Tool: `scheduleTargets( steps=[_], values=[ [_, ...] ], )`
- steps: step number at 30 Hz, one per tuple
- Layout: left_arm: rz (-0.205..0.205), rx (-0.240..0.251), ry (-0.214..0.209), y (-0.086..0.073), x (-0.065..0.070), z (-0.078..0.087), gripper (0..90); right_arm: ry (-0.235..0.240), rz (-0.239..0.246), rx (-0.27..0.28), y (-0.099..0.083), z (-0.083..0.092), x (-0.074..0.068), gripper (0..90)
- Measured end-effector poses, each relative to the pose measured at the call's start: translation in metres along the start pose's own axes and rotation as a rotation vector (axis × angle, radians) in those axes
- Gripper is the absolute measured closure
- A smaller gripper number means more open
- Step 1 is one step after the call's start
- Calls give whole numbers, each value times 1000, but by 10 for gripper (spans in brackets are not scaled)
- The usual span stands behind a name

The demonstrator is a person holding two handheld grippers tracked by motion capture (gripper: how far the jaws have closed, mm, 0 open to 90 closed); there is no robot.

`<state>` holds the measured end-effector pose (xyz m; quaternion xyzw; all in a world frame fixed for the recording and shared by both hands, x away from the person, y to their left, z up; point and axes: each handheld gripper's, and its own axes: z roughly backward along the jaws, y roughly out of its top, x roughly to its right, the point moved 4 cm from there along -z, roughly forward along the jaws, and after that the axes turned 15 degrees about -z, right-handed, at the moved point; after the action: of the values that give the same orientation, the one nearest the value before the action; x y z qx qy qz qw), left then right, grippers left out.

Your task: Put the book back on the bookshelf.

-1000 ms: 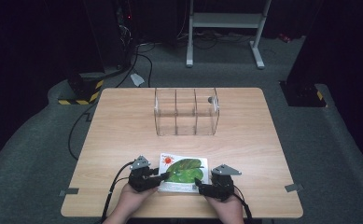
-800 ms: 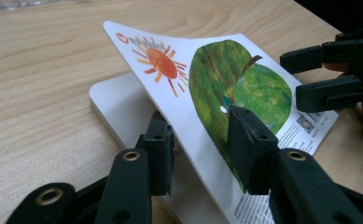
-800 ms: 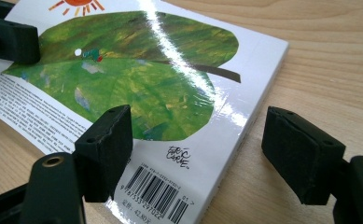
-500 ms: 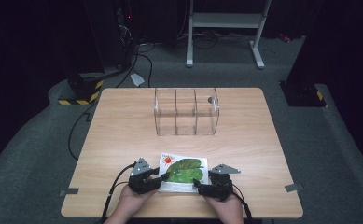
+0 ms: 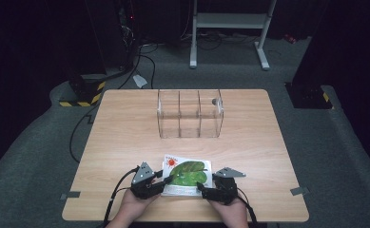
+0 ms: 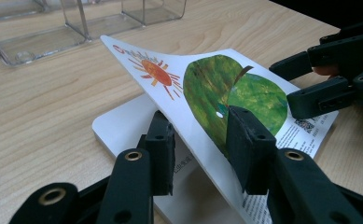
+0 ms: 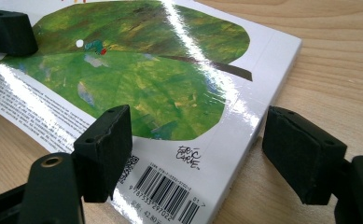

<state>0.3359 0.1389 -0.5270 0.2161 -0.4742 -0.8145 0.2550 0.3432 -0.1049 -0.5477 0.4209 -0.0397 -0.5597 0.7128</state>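
Dark room all around, wooden table (image 5: 125,142) in the middle. From the high view: clear plastic box (image 5: 190,114) toward 12 o'clock, picture book (image 5: 187,176) at 6 o'clock between left gripper (image 5: 160,182) and right gripper (image 5: 203,189).

From the left gripper view: cover (image 6: 202,84) lifted off the pages, jaws apart on both sides of it, not clamped.

From the right gripper view: jaws wide apart over the book's barcode (image 7: 167,196) corner.

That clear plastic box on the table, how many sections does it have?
3. The clear box stands at the table's far middle, split by two dividers into a left, a middle and a right section side by side; all look empty, apart from a small dark knob on the right wall.
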Motion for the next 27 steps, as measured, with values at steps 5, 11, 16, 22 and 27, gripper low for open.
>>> scheduleTargets(
  steps=[5, 11, 16, 22, 27],
  values=[
    [-35, 7, 9, 1, 2, 2, 638, 13, -23, 4, 1, 2, 0, 242],
    [-66, 9, 6, 1, 3, 3, 647, 10, -25, 6, 0, 2, 0, 243],
    [-117, 36, 10, 3, 5, 8, 648, 22, -30, 16, 1, 3, 1, 245],
    [-178, 63, 20, 5, 9, 12, 655, 45, -62, 10, 2, 2, 2, 230],
    [-204, 76, 27, 6, 10, 14, 655, 58, -82, -2, 3, 0, 2, 210]
  ],
)
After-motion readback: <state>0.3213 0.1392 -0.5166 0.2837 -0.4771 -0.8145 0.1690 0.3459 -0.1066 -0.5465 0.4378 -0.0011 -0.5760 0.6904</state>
